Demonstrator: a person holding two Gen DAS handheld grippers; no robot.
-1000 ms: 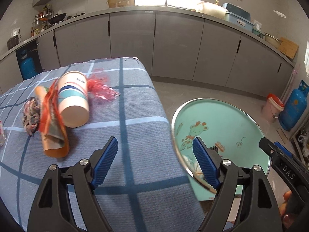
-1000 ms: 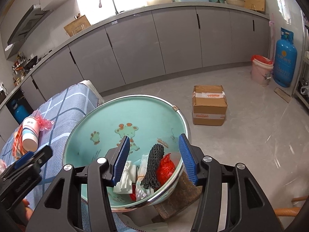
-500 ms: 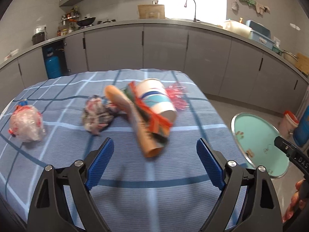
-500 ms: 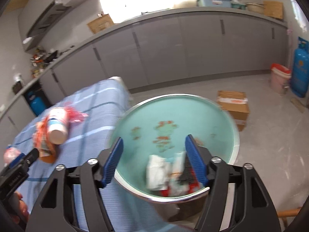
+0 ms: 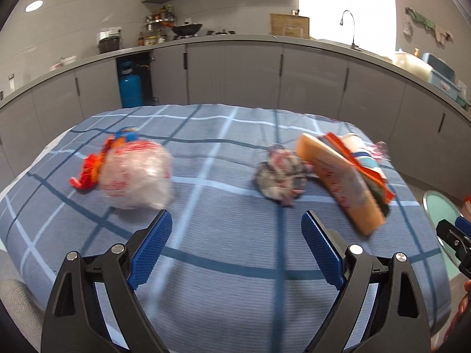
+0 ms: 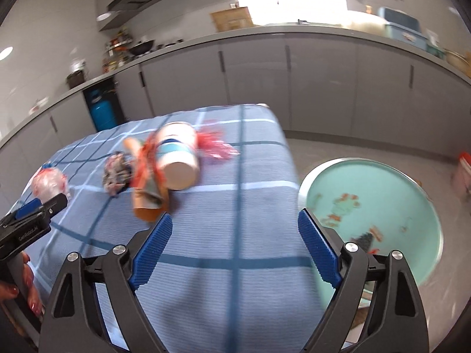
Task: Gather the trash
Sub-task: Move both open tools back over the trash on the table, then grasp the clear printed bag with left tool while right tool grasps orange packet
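Hovering over the blue checked counter [image 5: 223, 267], left gripper [image 5: 236, 248] spread and empty. Just opening wider, right gripper [image 6: 232, 247] likewise empty, near the paper cup [image 6: 179, 158].

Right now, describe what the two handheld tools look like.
Both match: the left tool and right tool have black triangular cut-out arms, silver pivot bolts and ribbed blue pads. Small white lettering marks the left one's side.
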